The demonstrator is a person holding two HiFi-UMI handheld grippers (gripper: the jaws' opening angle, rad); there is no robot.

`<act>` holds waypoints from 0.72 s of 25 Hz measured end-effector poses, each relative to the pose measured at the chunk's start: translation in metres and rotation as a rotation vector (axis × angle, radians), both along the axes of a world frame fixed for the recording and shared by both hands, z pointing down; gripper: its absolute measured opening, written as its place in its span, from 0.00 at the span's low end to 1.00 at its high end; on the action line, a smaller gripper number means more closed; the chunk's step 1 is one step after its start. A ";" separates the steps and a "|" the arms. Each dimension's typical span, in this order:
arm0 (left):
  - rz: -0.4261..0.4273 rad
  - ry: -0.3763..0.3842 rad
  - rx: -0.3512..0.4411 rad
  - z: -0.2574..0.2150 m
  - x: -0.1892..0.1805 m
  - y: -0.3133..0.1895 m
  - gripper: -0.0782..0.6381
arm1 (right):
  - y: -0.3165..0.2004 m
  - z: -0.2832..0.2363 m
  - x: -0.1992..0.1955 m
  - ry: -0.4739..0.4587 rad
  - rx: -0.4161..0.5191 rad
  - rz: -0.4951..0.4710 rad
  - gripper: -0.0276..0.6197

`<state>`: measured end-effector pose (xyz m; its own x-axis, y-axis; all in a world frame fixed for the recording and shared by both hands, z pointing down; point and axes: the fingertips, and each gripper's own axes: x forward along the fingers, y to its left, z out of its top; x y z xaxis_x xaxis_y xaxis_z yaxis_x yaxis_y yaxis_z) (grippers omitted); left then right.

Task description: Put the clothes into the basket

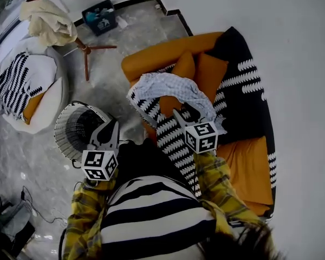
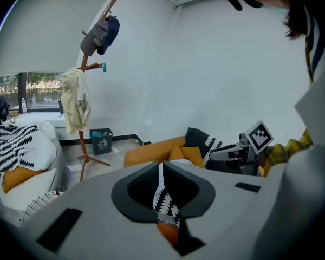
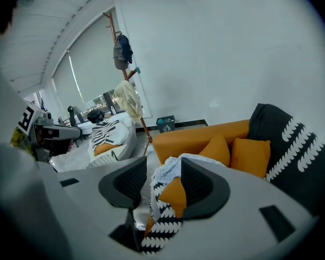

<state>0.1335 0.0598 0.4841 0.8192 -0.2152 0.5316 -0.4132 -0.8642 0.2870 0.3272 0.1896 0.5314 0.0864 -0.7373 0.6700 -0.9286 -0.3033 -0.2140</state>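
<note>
The right tool [image 1: 183,111] is open and reaches over the orange sofa [image 1: 157,53] toward the light cloth [image 1: 168,85] lying there, likely to grab it, while the left tool [image 1: 115,124], pinched nearly shut and empty, hangs beside the white basket [image 1: 62,124] on the floor at the left.

Orange sofa [image 1: 162,53]: I'm seeing it sitting on grey floor [image 1: 135,28].
Coat stand [image 1: 86,61]: standing beside the sofa.
Wall [image 3: 216,64]: running white behind the sofa.

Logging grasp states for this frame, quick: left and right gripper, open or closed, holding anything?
Left gripper: jaws closed to a slit, holding nothing.
Right gripper: open, empty, aimed at the pale garment.
</note>
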 end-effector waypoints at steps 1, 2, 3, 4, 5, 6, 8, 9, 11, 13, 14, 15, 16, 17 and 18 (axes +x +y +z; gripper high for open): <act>0.008 -0.011 -0.007 0.005 0.008 0.000 0.16 | 0.000 0.008 0.008 -0.001 -0.014 0.000 0.34; 0.016 -0.020 -0.013 0.009 0.016 0.000 0.16 | 0.001 0.017 0.016 -0.004 -0.027 0.001 0.34; 0.026 -0.029 -0.018 0.013 0.025 0.000 0.16 | 0.001 0.024 0.023 -0.009 -0.038 0.003 0.34; 0.036 -0.036 -0.023 0.017 0.033 0.000 0.16 | 0.001 0.032 0.031 -0.016 -0.049 0.005 0.34; 0.045 -0.043 -0.029 0.022 0.042 0.001 0.16 | 0.001 0.040 0.037 -0.023 -0.059 0.006 0.34; 0.053 -0.049 -0.037 0.026 0.049 0.001 0.16 | 0.000 0.047 0.044 -0.028 -0.069 0.005 0.34; 0.063 -0.061 -0.052 0.035 0.063 -0.002 0.16 | -0.005 0.061 0.055 -0.032 -0.089 -0.002 0.34; 0.067 -0.068 -0.058 0.039 0.068 -0.004 0.16 | -0.008 0.068 0.060 -0.032 -0.097 -0.008 0.34; 0.075 -0.084 -0.068 0.047 0.077 -0.007 0.16 | -0.014 0.082 0.068 -0.029 -0.113 -0.024 0.35; 0.085 -0.101 -0.076 0.055 0.083 -0.008 0.16 | -0.020 0.097 0.073 -0.034 -0.128 -0.045 0.38; 0.090 -0.111 -0.078 0.059 0.085 -0.008 0.16 | -0.022 0.105 0.075 -0.040 -0.134 -0.054 0.39; 0.095 -0.120 -0.079 0.063 0.087 -0.008 0.16 | -0.024 0.112 0.077 -0.048 -0.140 -0.059 0.41; 0.099 -0.128 -0.079 0.067 0.088 -0.008 0.16 | -0.026 0.119 0.079 -0.056 -0.146 -0.061 0.43; 0.102 -0.136 -0.080 0.070 0.089 -0.009 0.16 | -0.027 0.125 0.082 -0.061 -0.152 -0.060 0.44; 0.104 -0.142 -0.081 0.072 0.090 -0.010 0.16 | -0.029 0.132 0.084 -0.064 -0.159 -0.057 0.46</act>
